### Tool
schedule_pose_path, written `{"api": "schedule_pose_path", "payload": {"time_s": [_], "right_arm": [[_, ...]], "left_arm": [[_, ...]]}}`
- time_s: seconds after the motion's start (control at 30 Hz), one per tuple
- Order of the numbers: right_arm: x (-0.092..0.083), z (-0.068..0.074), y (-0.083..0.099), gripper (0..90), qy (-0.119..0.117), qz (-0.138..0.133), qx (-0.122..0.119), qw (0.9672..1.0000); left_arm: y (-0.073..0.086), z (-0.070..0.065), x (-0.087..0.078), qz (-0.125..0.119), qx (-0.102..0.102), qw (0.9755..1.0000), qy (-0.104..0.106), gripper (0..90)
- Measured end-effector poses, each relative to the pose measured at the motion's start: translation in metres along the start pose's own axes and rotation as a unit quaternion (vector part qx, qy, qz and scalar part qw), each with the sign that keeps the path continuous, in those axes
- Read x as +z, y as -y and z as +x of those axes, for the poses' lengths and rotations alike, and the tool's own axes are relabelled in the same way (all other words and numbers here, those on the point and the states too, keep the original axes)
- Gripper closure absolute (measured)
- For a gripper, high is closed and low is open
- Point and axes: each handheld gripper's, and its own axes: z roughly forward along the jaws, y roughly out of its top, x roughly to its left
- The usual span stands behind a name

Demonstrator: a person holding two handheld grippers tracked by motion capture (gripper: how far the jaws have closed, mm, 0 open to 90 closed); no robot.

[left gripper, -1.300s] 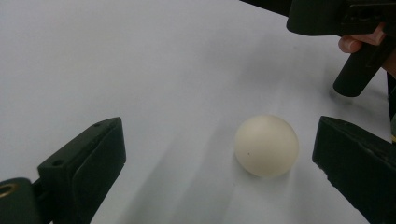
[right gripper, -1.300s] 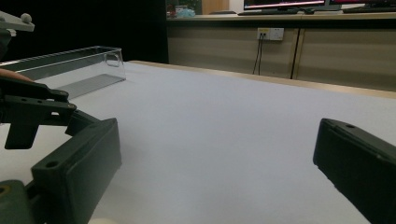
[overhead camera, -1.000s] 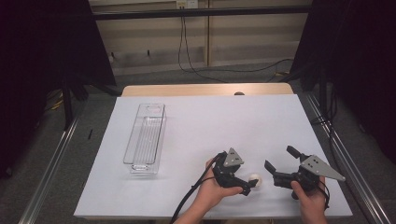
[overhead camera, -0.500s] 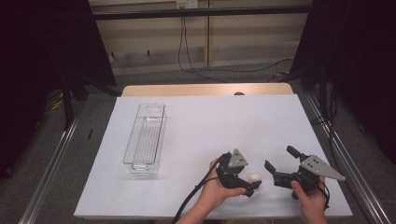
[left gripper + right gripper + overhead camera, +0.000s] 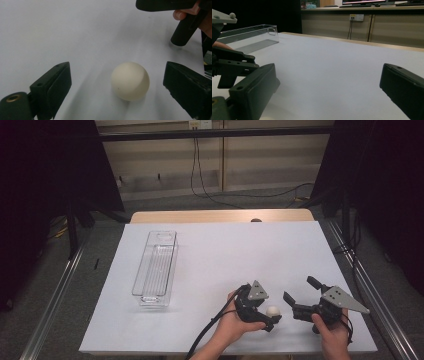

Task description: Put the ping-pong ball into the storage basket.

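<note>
A cream-white ball rests on the white table sheet near the front edge. My left gripper lies low over the sheet with the ball between its jaws, nearer the right-hand one. A gap shows on each side, so neither pad touches it. The jaws have just been closing and still stand wide. In the high view the left gripper is held from below by a hand. My right gripper sits just right of it, open, with bare sheet between its jaws.
A long clear plastic tray stands empty on the left half of the sheet, seen far left in the right gripper view. The right gripper's body looms close beyond the ball. Metal rails flank the table.
The left gripper has edged a little right so the ball sits deeper between its jaws, which look slightly narrower. The right gripper has held still.
</note>
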Motion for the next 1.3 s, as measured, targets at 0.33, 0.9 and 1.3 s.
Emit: {"api": "schedule_pose_path", "payload": {"time_s": [0.33,0.9,1.3], "right_arm": [[0.0,0.0,0.0,0.7,0.0,0.001,0.001,1.0],[0.0,0.0,0.0,0.7,0.001,0.001,0.002,1.0],[0.0,-0.001,0.0,0.7,0.001,0.002,0.003,1.0]], "left_arm": [[-0.001,-0.001,0.006,0.018,0.008,0.9998,0.003,17.0],[-0.002,-0.003,0.013,0.047,0.019,0.9985,0.021,33.8],[-0.002,-0.001,0.017,0.074,0.038,0.9961,0.027,40.3]]}}
